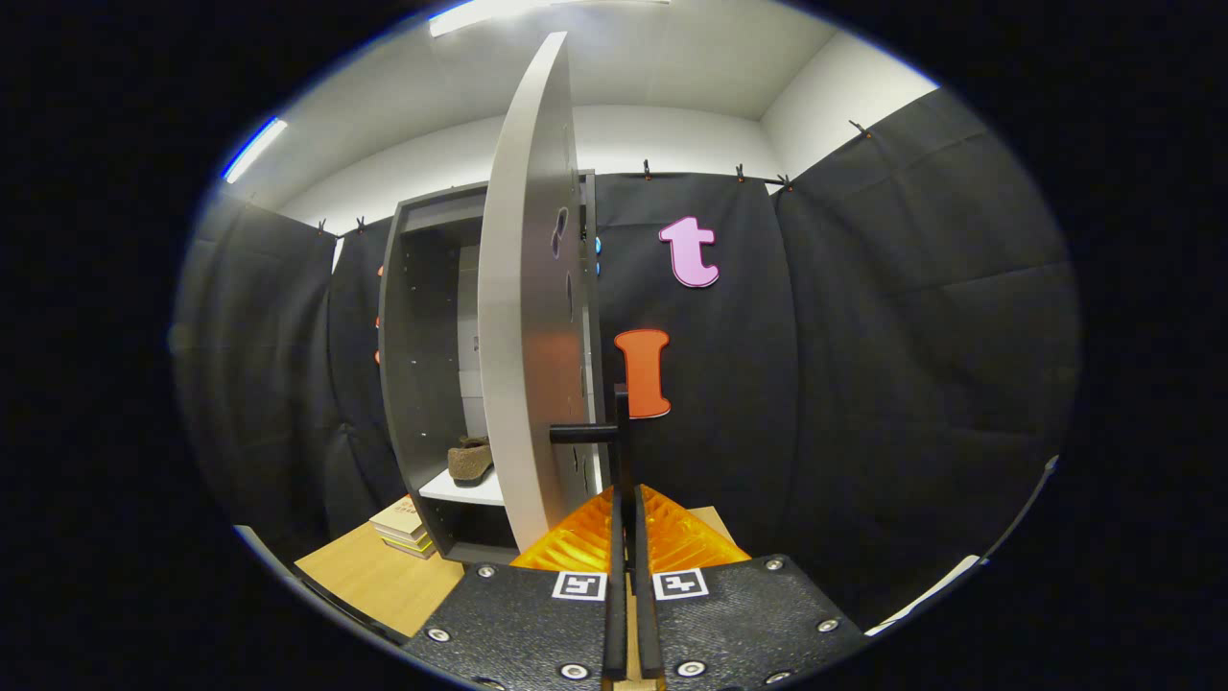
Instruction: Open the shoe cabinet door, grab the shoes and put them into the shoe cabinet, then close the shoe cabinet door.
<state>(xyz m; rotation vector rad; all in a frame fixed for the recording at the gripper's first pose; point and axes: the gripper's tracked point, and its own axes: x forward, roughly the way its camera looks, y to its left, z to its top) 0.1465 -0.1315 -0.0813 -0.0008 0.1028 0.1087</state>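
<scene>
On the handle point(585, 433) the claw point(628, 499) seems clamped; shoe point(470, 460) half-hidden.

tool point(625, 499) | 2 fingers point(614, 595) closed together | pointing fwd, level

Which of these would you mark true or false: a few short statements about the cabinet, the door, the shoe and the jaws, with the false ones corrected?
1. The shoe cabinet door stands open. True.
2. A shoe lies on a shelf inside the shoe cabinet. True.
3. The gripper has its jaws spread wide, away from the door. False: the jaws are closed together, clamped on the dark door handle.
4. The books are stacked on top of the cabinet. False: they lie on the wooden floor beside the cabinet's base.
5. The shoe sits on the floor in front of the cabinet. False: it is on the shelf inside.
</scene>
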